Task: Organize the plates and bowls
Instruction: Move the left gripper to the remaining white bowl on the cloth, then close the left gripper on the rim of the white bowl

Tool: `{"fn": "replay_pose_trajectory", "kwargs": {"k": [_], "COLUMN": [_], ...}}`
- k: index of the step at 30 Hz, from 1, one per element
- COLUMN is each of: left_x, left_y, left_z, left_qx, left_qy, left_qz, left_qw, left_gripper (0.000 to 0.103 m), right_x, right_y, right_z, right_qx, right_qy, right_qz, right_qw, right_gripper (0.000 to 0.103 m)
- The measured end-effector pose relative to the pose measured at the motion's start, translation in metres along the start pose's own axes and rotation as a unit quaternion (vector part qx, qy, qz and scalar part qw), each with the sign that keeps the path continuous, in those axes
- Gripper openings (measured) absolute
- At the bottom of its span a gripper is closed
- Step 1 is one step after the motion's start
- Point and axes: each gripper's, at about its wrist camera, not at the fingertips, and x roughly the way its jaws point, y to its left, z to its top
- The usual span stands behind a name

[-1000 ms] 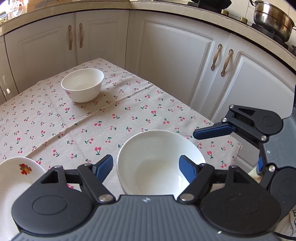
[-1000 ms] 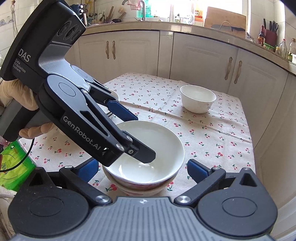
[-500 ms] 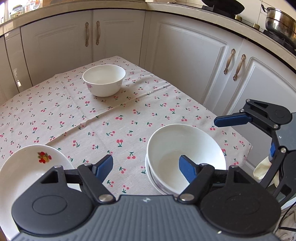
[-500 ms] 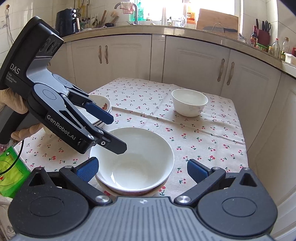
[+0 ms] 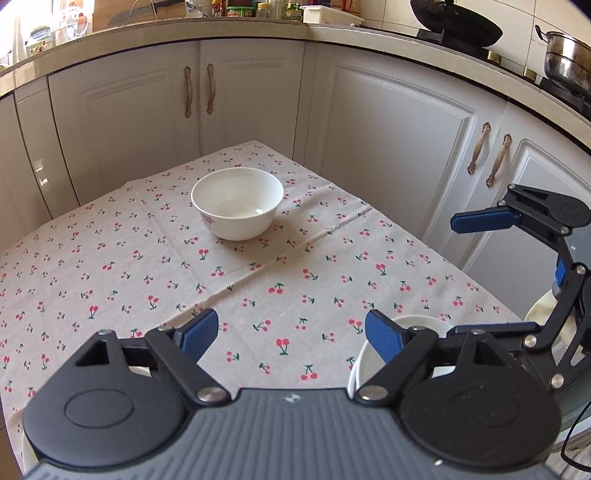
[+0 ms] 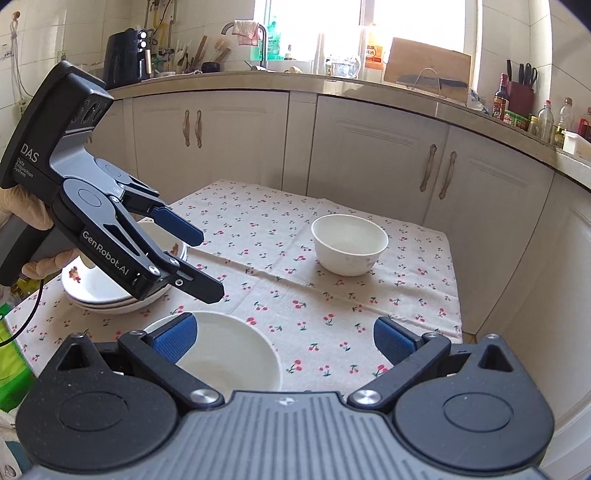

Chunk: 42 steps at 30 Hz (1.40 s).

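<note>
A small white bowl [image 5: 237,201] stands alone at the far side of the cherry-print tablecloth [image 5: 280,280]; it also shows in the right wrist view [image 6: 349,243]. A wide white bowl [image 6: 232,360] sits nested on another dish at the near edge, its rim showing in the left wrist view [image 5: 369,354]. A stack of white plates [image 6: 107,291] with a fruit print sits at the left. My left gripper [image 5: 291,334] is open and empty above the cloth, also visible in the right wrist view [image 6: 208,260]. My right gripper [image 6: 282,338] is open and empty beside the wide bowl.
White kitchen cabinets [image 5: 388,147] close in behind and to the right of the table. The counter holds a wok [image 5: 458,29] and a steel pot [image 5: 565,59]. A green bag [image 6: 11,365] lies at the table's left edge.
My left gripper has lifted away from the wide bowl and swung left and back. Both views have pulled up and away; the wide bowl stays nested at the near edge.
</note>
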Motion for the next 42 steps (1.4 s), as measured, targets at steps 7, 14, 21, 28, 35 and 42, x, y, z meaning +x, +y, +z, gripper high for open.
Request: {"fn": "replay_pose_trajectory", "kwargs": {"k": [7,14,21,28,35,42], "left_x": [0.033,0.080,0.122,0.153,0.165,0.169], "left_y": [0.020,0.047,0.067,0.076,0.082,0.087], "left_z": [0.032,0.069,0.094,0.103,0.107,0.109], "left_qx": [0.004,-0.009,-0.024,-0.033,-0.048,-0.055], "left_qy": [0.007,0.010,0.016,0.032,0.034,0.035], "left_qz": [0.005,0.015,0.016,0.016,0.009,0.004], "left_qw": [1.0000,0.9998,0.9995,0.9988,0.9982,0.9979], "left_gripper": [0.087,0.087,0.087,0.084,0.076,0.068], "right_x": [0.036,0.094,0.148,0.182,0.196,0.201], "right_y": [-0.033,-0.060,-0.076,-0.080,-0.086,-0.086], "right_z": [0.018,0.034,0.037,0.041,0.043,0.047], "right_qx": [-0.013,-0.043,-0.039,-0.037,-0.022,-0.025], "right_qy": [0.001,0.016,0.037,0.053,0.043,0.035], "right_qz": [-0.001,0.007,0.024,0.027,0.025,0.031], "right_qw": [1.000,0.999,0.998,0.998,0.999,0.999], "right_gripper": [0.103,0.103,0.103,0.103,0.103,0.096]}}
